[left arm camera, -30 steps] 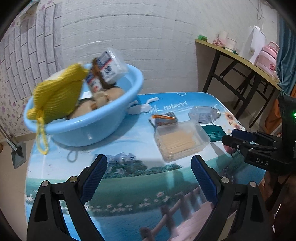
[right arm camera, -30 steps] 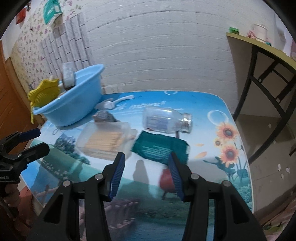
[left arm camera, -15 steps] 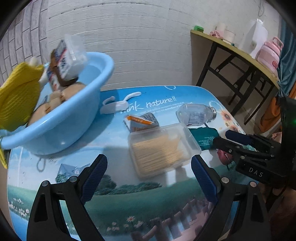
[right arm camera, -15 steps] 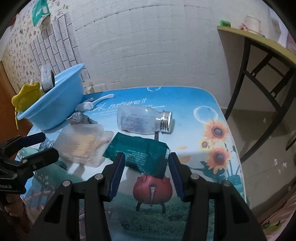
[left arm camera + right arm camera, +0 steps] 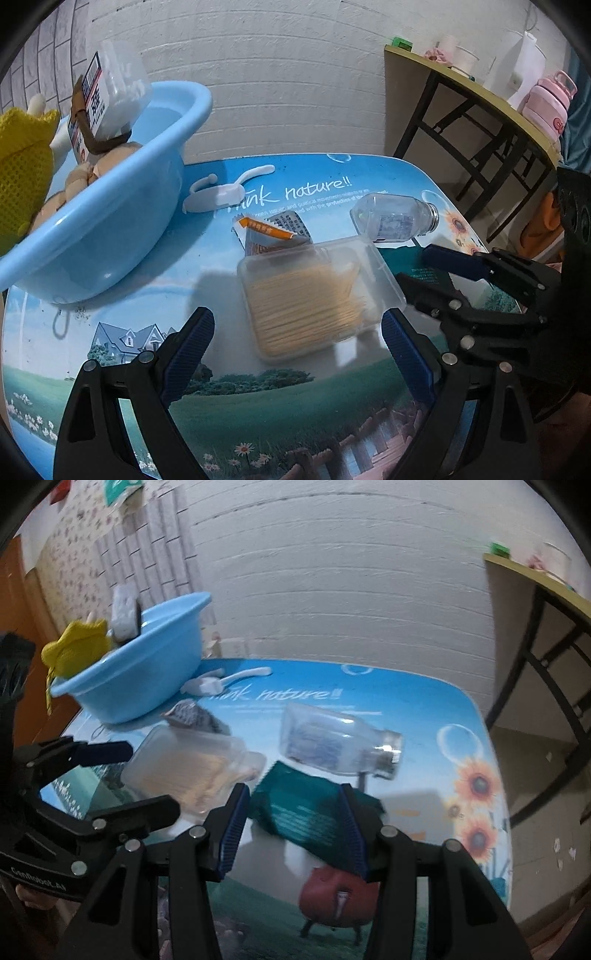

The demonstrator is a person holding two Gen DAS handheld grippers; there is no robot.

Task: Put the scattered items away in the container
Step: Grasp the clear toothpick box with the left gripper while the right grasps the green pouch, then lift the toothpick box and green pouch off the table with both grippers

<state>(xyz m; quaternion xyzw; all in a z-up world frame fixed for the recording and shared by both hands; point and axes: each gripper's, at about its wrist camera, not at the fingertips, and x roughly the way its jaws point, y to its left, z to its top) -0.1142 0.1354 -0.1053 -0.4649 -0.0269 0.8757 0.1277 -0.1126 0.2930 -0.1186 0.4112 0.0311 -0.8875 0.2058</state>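
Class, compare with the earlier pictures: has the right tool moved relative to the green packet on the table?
Yes. The right tool has advanced toward the green packet, which now sits between its open pads; earlier the packet lay ahead of them.

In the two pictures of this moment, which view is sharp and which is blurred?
Left wrist view: sharp; the toothpick box and the "nature" lettering on the table read clearly, with fisheye bending at the edges. Right wrist view: motion-blurred; the clear bottle and green packet are smeared.
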